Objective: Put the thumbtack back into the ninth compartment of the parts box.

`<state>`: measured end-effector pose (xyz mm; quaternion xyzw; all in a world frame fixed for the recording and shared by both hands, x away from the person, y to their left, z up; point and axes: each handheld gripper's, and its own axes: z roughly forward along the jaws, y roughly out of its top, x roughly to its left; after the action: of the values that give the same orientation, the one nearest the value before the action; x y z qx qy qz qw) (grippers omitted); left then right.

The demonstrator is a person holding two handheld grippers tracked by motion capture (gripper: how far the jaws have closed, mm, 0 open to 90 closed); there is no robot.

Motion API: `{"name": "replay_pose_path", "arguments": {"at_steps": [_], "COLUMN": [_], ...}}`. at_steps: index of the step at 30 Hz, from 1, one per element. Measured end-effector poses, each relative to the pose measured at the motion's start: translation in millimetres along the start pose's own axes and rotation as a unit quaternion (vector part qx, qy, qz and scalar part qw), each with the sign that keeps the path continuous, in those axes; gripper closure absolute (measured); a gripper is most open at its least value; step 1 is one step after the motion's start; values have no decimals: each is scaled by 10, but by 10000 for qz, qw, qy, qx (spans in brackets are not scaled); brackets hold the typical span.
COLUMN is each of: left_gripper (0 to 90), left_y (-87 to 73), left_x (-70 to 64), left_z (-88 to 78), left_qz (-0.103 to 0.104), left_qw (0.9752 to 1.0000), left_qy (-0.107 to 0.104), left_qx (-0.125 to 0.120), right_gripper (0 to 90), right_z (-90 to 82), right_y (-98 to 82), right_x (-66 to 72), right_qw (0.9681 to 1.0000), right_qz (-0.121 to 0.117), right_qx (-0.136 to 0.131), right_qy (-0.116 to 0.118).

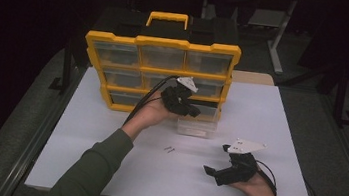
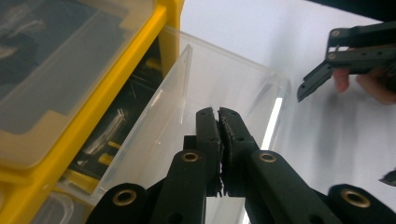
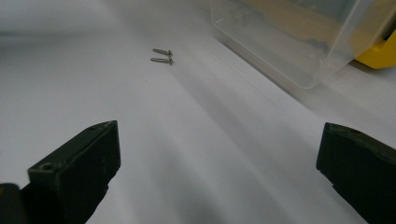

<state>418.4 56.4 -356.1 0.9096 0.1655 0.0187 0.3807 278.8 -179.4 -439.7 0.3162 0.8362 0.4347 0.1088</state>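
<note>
High view: the left hand-held gripper (image 1: 192,111) sits at the front of a clear plastic drawer (image 1: 198,126), which is pulled out of the bottom row of a yellow parts organizer (image 1: 162,56) standing on the white table (image 1: 270,120). The drawer projects toward the person, just below and in front of this gripper. Two small screws (image 1: 169,149) lie on the table nearer the person than the left hand-held gripper, between it and the right hand-held gripper (image 1: 210,171), which rests low on the table well apart from the drawer.

Left gripper view: the jaws stand pressed together with nothing visible between their tips, which hover over the open drawer (image 2: 224,88), close to its near wall. The organizer's yellow frame (image 2: 116,70) runs off to the gripper's left. The drawer looks thin-walled, transparent and empty here; it will likely slide easily and be light.

Right gripper view: the jaws stand wide apart, holding nothing. The screws (image 3: 162,56) lie ahead and slightly left of them, side by side, touching or nearly so; the drawer's corner (image 3: 299,51) is ahead to the right.

My reading: the drawer stands out ready to be loaded, and the next move calls for the open right hand-held gripper to advance, close on one screw, and carry it to the drawer. The screws are slim and flat on the table, so a low, precise pinch is needed.
</note>
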Motion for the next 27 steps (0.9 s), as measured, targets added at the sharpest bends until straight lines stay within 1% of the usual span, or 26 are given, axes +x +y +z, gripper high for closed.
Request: {"name": "replay_pose_path", "arguments": {"at_steps": [1,6,14,20,26,27], "left_gripper": [874,873,863,894,900,900], "left_y": [-3,-11,-5,-9,-8,-8], "left_x": [4,2,5,9,-37,-37], "left_z": [21,79,66,14,-125,-125], "left_qz": [17,8,-22,-56,-14,-14], "left_qw": [10000,10000,10000,10000,10000,10000], "left_qy": [14,26,19,-33,-7,-7], "left_qx": [45,94,42,13,-38,-38], "right_gripper": [0,0,0,0,0,0], "right_z": [0,-2,-3,-3,-3,-3], "right_y": [0,0,1,1,1,1], "right_x": [0,2,3,4,4,4], "right_qw": [10000,10000,10000,10000,10000,10000], "right_qz": [2,5,0,5,8,8], "right_qx": [-1,-12,-21,-15,-15,-15], "right_qy": [0,-1,0,-2,-5,-5]}}
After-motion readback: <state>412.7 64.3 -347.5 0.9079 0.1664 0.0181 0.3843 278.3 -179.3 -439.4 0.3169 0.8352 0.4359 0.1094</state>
